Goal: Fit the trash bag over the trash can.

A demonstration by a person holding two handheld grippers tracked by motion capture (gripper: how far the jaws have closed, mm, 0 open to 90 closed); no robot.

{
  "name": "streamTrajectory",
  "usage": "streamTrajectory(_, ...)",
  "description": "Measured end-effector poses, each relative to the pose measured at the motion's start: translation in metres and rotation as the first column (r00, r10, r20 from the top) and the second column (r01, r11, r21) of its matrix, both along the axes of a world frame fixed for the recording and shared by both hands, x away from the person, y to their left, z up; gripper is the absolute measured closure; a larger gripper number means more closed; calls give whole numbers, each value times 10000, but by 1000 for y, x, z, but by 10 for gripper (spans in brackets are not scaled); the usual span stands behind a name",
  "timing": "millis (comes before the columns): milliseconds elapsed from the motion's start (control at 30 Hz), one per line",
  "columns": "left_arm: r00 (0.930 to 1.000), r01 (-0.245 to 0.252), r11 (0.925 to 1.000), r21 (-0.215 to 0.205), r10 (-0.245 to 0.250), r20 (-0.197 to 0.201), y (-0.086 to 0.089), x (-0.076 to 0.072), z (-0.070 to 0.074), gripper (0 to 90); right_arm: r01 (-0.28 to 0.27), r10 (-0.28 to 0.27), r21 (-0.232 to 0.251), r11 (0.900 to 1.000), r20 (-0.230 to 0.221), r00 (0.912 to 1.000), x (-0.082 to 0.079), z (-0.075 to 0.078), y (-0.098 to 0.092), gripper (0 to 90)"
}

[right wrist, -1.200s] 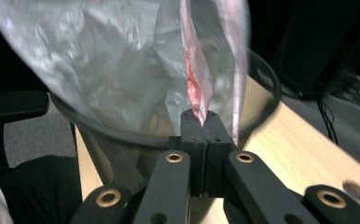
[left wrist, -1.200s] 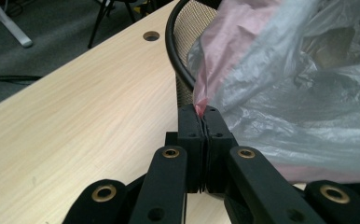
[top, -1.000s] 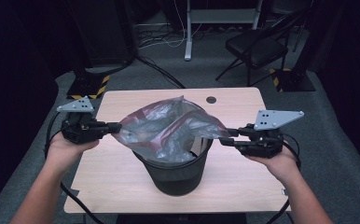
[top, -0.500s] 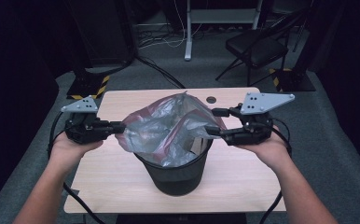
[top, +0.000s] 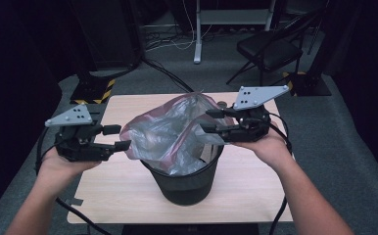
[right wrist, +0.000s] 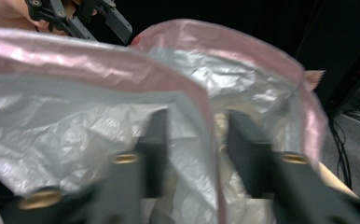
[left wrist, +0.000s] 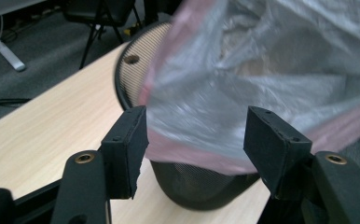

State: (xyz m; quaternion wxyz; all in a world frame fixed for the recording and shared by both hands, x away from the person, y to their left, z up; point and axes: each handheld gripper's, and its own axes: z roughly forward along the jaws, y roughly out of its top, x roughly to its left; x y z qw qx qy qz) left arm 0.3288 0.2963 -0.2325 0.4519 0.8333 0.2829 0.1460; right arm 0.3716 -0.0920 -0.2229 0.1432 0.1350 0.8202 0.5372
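Note:
A translucent grey bag with a pink rim (top: 170, 137) stands bunched up in a black mesh bin (top: 187, 183) on the table. My left gripper (top: 123, 137) hovers just left of the bag. Its jaws have just been opening, and in the left gripper view (left wrist: 197, 135) the pink rim lies past the pads, untouched. My right gripper (top: 204, 122) is at the bag's upper right edge. Its jaws have just been closing. In the right gripper view (right wrist: 197, 135) the rim (right wrist: 206, 116) runs between the jaws, with a gap still showing at the pads.
The light wooden table (top: 123, 186) has a cable hole (top: 221, 104) behind the bag. A folding chair (top: 270, 49) stands on the floor at the back right. A stand base with yellow-black stripes (top: 96, 90) sits at the back left, with cables around it.
My left gripper opened, let go of the bag's left edge and drew back a little. My right gripper rose and moved in over the bin. The bag went from stretched to bunched.

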Motion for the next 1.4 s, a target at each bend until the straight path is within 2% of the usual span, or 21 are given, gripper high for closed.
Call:
streamTrajectory(33,10000,64,10000,67,-64,-60,-3,-2,-3,384,-104,103,-84,9999,-14,9999,-1,-1,1,705)
streamTrajectory(100,9997,213,9998,41,-212,-84,-5,-6,-7,373,-335,336,-204,9992,85,9994,-5,-1,2,775)
streamTrajectory(200,9992,396,9992,89,-396,-37,-5,-13,-13,370,-543,549,-335,9980,194,9983,-13,-1,1,818)
streamTrajectory(267,9995,323,9993,176,-323,-27,-1,-18,-16,373,-600,612,-427,9973,283,9977,-18,-1,0,834)
streamTrajectory(400,9998,169,9998,103,-168,-85,8,-25,-22,375,-564,578,-512,9971,261,9980,-18,-3,-2,836)
streamTrajectory(533,9996,222,9997,80,-220,-147,10,-29,-31,392,-444,444,-348,9984,7,9990,-13,-8,-4,836)
streamTrajectory(667,9982,594,9980,195,-594,-25,5,-33,-37,384,-369,365,-330,9988,-121,9993,-11,-14,-5,835)
streamTrajectory(800,9965,832,9964,188,-834,65,0,-34,-35,370,-322,316,-336,9989,-196,9993,-9,-15,-5,835)
streamTrajectory(900,9939,1099,9938,144,-1099,-14,-5,-34,-32,365,-273,268,-330,9991,-164,9995,-9,-15,-5,834)
streamTrajectory(967,9923,1235,9919,294,-1237,68,-8,-38,-30,364,-234,230,-293,9993,-137,9996,-9,-14,-5,834)
streamTrajectory(1233,9909,1322,9901,471,-1332,199,-10,-46,-29,366,-250,244,-288,9993,-203,9995,-12,-14,-5,827)
streamTrajectory(1400,9863,1635,9856,429,-1643,146,-21,-40,-30,376,-234,229,-305,9993,-170,9996,-11,-13,-1,826)
